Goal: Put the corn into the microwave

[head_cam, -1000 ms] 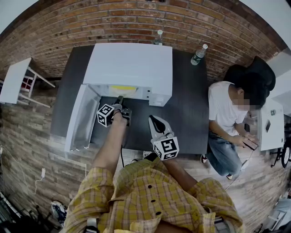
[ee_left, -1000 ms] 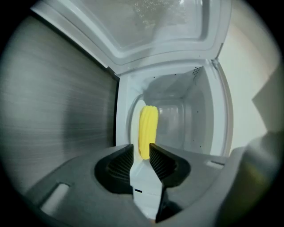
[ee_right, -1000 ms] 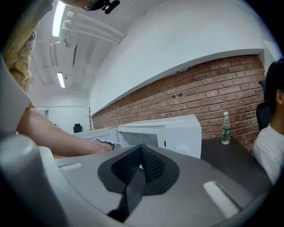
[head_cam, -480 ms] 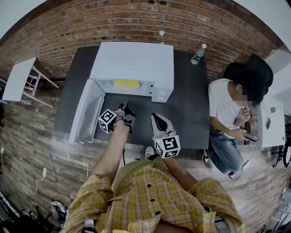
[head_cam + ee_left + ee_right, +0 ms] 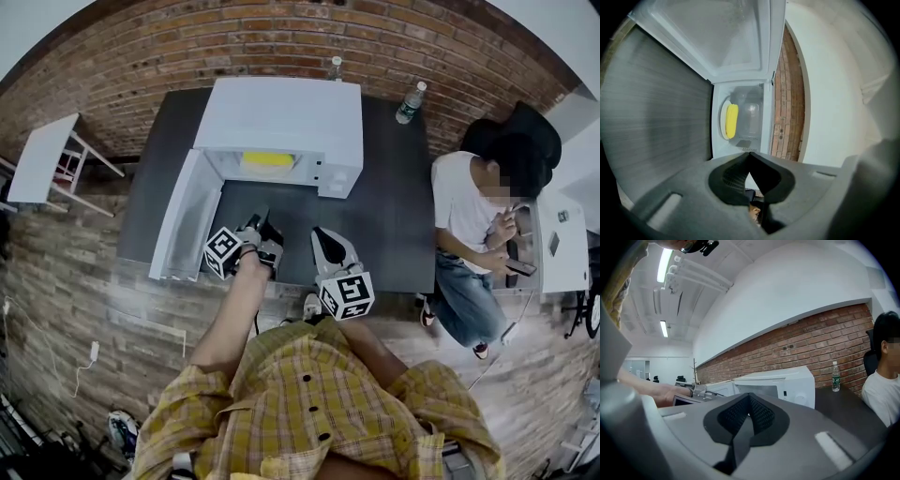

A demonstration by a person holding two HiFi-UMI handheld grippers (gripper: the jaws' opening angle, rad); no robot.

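The corn lies inside the microwave, on the round glass plate in its chamber. Its long axis runs level and crosswise to the opening, parallel to the back edge of the desk. One end is toward the hinge side and the other toward the control panel; which end is the tip cannot be told. In the left gripper view the corn appears upright only because that camera is rolled on its side.

The microwave stands at the back edge of the desk, against the brick wall. Its door is swung wide open, reaching toward the front edge on the desk's left side.

The left gripper is over the front part of the desk, facing the open chamber and well apart from the corn. Its jaws are closed tip to tip with nothing between them. The right gripper is just beside it, nearer the front edge, with its jaws also pressed together and empty.

Two bottles stand at the back edge. A person in a white shirt sits off the desk's right edge.
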